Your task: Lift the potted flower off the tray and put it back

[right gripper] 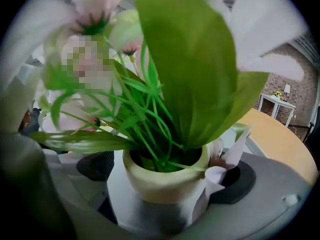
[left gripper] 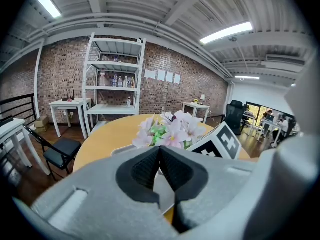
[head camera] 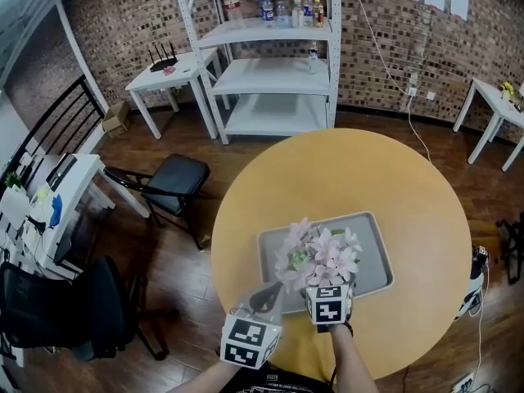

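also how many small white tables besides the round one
3: router table left of the shelving, side table far right, cluttered table far left. Others may be hidden.

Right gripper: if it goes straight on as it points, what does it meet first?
The pot: it stands between the open jaws of the right gripper, which would likely push it almost at once.

Potted flower (head camera: 319, 256) on tray (head camera: 372, 240), between right tongs (right gripper: 165, 181); tray on table (head camera: 409, 178).

A white shelving unit (head camera: 270, 76) carrying bottles (head camera: 282, 11) is standing against the brick wall (head camera: 123, 15), a small white table (head camera: 176, 72) is standing beside it, and a black chair (head camera: 172, 182) is sitting near the round table (head camera: 409, 203).
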A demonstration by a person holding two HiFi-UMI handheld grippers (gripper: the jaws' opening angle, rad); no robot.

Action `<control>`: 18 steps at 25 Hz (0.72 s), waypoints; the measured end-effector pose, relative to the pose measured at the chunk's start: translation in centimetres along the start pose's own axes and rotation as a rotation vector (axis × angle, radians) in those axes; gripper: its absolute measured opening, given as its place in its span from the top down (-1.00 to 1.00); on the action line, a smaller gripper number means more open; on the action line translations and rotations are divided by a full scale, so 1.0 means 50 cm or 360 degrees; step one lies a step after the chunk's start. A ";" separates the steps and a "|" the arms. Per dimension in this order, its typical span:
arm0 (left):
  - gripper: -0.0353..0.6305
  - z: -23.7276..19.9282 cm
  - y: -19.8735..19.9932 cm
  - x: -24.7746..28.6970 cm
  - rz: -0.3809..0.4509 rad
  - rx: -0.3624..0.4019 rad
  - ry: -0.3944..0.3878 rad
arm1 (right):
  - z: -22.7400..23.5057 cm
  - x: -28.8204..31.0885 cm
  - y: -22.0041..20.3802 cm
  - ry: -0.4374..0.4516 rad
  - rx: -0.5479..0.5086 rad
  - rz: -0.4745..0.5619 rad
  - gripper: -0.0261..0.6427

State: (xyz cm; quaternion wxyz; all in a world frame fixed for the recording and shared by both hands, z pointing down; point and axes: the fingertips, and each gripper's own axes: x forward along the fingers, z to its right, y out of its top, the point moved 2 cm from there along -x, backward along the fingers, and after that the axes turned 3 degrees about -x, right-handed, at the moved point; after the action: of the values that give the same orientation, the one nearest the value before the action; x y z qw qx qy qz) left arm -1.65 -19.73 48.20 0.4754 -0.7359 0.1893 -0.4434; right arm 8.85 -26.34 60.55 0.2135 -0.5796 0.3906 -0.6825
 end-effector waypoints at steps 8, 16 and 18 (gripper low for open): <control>0.88 -0.024 -0.003 0.003 -0.0018 -0.0002 -0.0004 | 0.009 0.039 -0.016 -0.0021 0.0011 -0.0094 -0.83; 0.88 -0.033 -0.008 0.004 -0.0031 0.0002 0.0004 | 0.015 0.054 -0.020 -0.0009 0.0012 -0.0106 -0.82; 0.88 -0.028 -0.011 0.003 -0.0033 -0.0003 0.0002 | 0.015 0.053 -0.023 0.0008 0.0001 -0.0107 -0.70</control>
State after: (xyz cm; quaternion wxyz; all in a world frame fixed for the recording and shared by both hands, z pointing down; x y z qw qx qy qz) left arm -2.83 -20.32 48.99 0.4700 -0.7379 0.1824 -0.4487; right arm 9.12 -27.83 63.10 0.1896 -0.5907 0.3713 -0.6908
